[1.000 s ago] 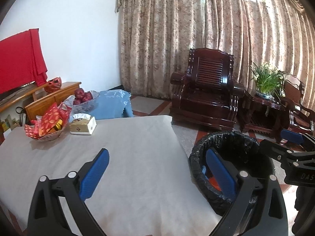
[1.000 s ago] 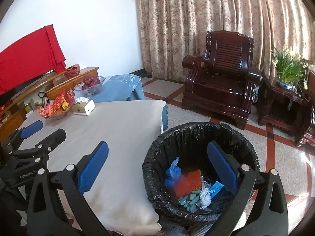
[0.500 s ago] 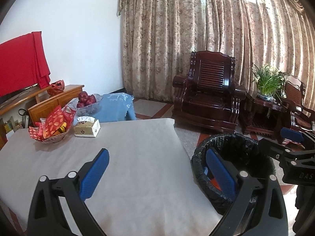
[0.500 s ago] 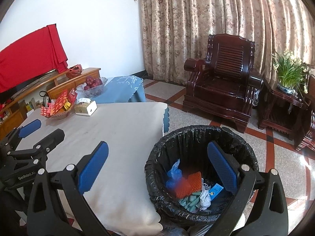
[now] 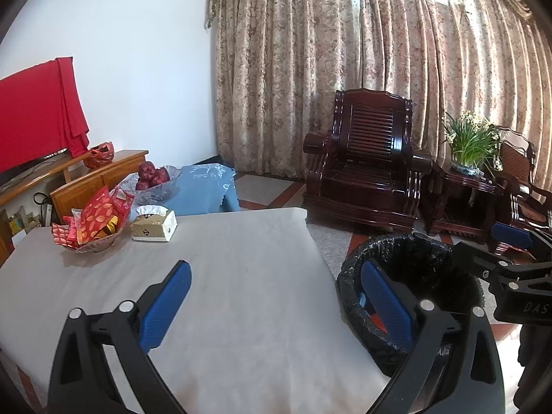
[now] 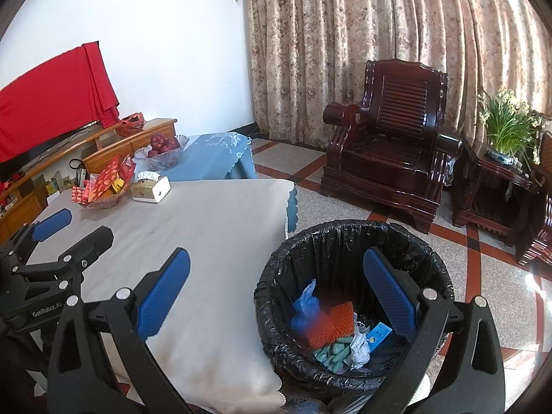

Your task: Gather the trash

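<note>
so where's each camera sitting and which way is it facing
Left wrist: on the left gripper, above the table, facing the armchair and curtain; its own open blue fingers show, with the right gripper at right.
Right wrist: on the right gripper, over the table edge and bin, looking down at trash inside; the left gripper shows at left.
Both share the table, bin, tissue box and armchair.

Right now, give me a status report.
Left gripper open, empty. Right gripper open, empty. Trash in bin. Nothing in the way.
</note>
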Demonstrator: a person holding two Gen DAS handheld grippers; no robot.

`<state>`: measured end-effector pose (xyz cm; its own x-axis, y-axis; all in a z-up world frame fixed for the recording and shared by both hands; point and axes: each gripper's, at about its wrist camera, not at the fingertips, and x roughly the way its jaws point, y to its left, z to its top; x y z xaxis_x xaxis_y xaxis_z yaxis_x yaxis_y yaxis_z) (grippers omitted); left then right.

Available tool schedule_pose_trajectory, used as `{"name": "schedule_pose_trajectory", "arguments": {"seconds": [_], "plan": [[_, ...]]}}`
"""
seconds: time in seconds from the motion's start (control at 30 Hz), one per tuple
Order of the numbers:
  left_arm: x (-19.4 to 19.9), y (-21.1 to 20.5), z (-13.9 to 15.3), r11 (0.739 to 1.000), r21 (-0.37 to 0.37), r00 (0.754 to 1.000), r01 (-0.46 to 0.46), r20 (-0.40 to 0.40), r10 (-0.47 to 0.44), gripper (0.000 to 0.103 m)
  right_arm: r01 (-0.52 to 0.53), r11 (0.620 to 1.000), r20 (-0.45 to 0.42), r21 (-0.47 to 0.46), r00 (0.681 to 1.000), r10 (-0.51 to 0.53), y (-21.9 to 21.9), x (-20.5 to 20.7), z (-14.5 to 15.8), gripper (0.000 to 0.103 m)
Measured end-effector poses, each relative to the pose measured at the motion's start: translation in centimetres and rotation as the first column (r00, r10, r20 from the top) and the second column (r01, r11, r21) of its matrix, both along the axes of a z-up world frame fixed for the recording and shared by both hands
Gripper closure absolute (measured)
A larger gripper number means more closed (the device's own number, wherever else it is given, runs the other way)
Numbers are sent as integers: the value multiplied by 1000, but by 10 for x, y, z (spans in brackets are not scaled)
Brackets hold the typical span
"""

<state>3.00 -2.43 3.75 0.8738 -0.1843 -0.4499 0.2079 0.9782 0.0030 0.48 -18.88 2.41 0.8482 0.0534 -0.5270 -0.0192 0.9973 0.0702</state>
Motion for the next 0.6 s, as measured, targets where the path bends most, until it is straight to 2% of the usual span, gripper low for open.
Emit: {"name": "schedule_pose_trajectory", "arguments": {"seconds": [0.6], "plan": [[2, 4, 0, 1000, 1, 1000, -4, -4, 4, 6, -1, 1000, 0, -2, 1000, 1, 2, 0, 1, 5]]}}
